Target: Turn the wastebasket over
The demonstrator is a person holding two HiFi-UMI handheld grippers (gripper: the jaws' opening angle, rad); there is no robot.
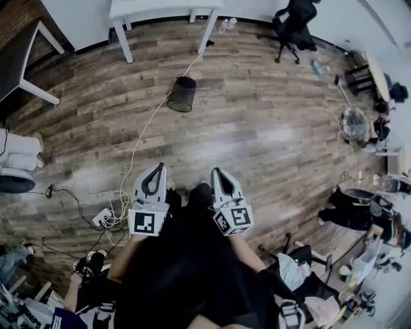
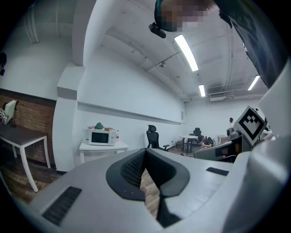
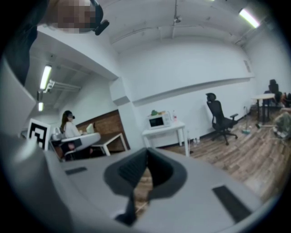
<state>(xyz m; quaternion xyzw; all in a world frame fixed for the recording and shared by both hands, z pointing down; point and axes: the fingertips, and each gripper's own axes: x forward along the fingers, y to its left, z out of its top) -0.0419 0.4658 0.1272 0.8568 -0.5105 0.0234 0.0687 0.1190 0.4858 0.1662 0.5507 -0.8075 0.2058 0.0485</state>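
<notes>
Closest in the head view, the left gripper [image 1: 157, 166] and the right gripper [image 1: 215, 171] are held side by side in front of the person's dark clothing, both pointing up the frame across the wooden floor [image 1: 257, 141]; in the left gripper view the left gripper's [image 2: 145, 150] dark pads meet at the tips with nothing between them; the right gripper view shows the right gripper [image 3: 146, 150] pressed together and empty in the same way; just left of the left gripper a white power strip [image 1: 103, 217] lies on the boards, and a white cable [image 1: 142, 132] runs from it up the floor; well ahead of both grippers, just beside that cable, the black mesh wastebasket [image 1: 182, 94] sits on the floor, apart from everything else; beyond it stands a white table [image 1: 167, 8], and a black office chair [image 1: 294, 26] stands to the far right.
</notes>
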